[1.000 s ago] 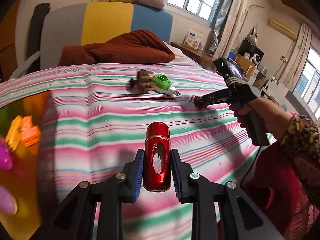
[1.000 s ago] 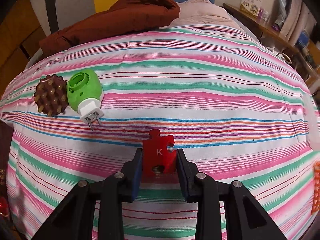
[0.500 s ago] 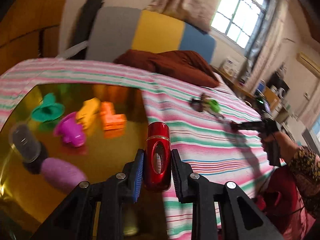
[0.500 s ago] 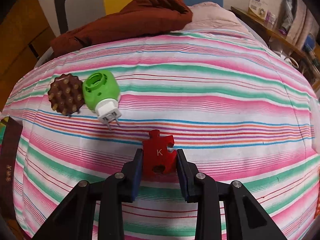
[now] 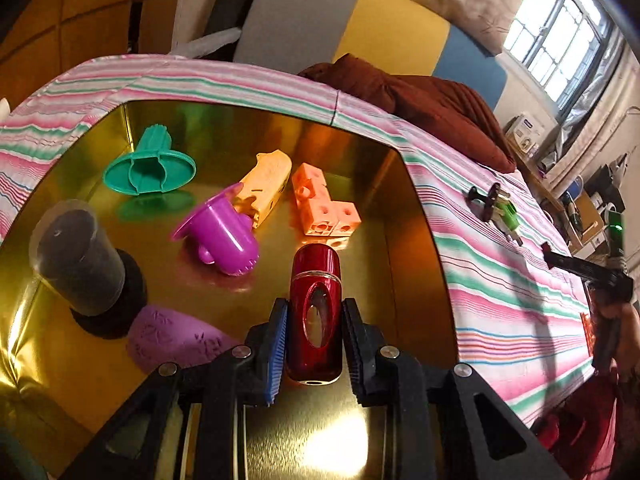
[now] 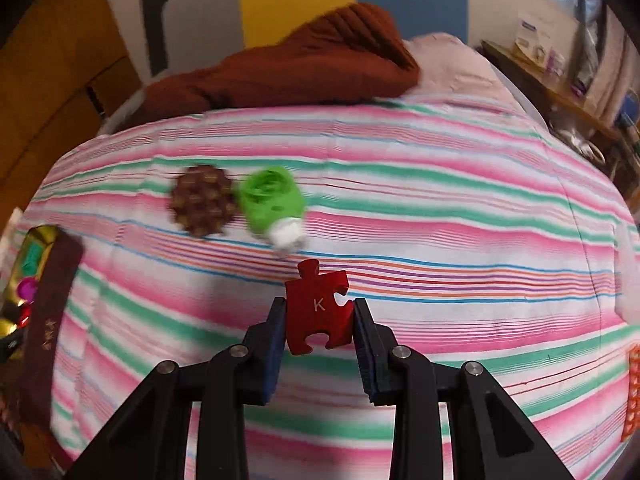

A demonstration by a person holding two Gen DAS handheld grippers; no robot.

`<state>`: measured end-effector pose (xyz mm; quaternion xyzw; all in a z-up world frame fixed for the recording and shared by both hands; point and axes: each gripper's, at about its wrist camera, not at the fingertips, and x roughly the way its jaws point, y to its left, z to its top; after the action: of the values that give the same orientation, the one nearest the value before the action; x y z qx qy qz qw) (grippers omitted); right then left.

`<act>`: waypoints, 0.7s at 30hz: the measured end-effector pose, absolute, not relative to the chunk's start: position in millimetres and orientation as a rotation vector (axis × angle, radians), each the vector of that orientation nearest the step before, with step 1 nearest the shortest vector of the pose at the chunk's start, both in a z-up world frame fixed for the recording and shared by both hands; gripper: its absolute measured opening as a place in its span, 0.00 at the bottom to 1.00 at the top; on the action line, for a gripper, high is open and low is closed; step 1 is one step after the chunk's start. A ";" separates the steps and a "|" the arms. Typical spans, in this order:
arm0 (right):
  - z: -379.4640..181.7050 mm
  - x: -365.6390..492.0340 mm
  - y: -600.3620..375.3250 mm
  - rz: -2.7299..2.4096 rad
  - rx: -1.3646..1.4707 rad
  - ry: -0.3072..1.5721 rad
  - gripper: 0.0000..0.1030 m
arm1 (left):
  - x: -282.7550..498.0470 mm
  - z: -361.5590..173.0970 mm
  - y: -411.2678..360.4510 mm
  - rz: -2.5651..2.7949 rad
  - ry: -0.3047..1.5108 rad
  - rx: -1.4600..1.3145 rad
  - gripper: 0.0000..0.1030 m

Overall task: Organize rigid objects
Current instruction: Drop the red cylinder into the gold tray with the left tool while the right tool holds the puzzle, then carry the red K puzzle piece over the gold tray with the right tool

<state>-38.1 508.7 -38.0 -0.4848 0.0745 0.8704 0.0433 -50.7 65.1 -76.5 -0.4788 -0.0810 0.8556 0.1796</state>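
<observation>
My left gripper (image 5: 315, 320) is shut on a glossy red capsule-shaped object (image 5: 316, 312) with an oval hole, held over the gold tray (image 5: 412, 216). In the tray lie a teal funnel-like piece (image 5: 150, 164), a purple cup (image 5: 222, 232), a yellow-orange block (image 5: 266, 186), an orange cube piece (image 5: 324, 208), a dark cylinder in a clear cup (image 5: 78, 260) and a lilac oval (image 5: 176, 338). My right gripper (image 6: 319, 314) is shut on a red puzzle piece (image 6: 318, 306) marked K, above the striped bedspread (image 6: 440, 220). A brown knobbly disc (image 6: 202, 206) and a green plug-in device (image 6: 272, 202) lie beyond it.
A rust-brown blanket (image 6: 288, 68) lies at the head of the bed against a grey, yellow and blue headboard (image 5: 360, 28). The tray's edge (image 6: 30, 248) shows at far left in the right wrist view, behind a dark sleeve (image 6: 50, 320). An orange item (image 6: 632, 392) sits at the right edge.
My left gripper swung left with the red capsule, from over the bedspread to over the gold tray, and rolled. My right gripper rose a little with the puzzle piece.
</observation>
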 end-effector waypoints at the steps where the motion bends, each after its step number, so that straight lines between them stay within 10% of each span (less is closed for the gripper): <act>1: -33.4 -35.7 499.6 2.678 -1.481 0.229 0.32 | -52.9 -76.8 65.2 2.426 -0.236 -1.358 0.25; 7: -15.2 -25.6 440.1 2.786 -1.497 0.256 0.32 | -59.5 -74.6 61.0 2.444 -0.269 -1.385 0.43; 21: -9.5 -7.9 313.4 2.993 -1.601 0.175 0.32 | 9.3 -47.1 37.2 2.546 -0.182 -1.079 0.44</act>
<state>-7.9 313.4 -9.5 -0.4671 0.0511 0.8734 -0.1281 9.3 37.2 -47.1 -0.3829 -0.0645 0.9030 0.1842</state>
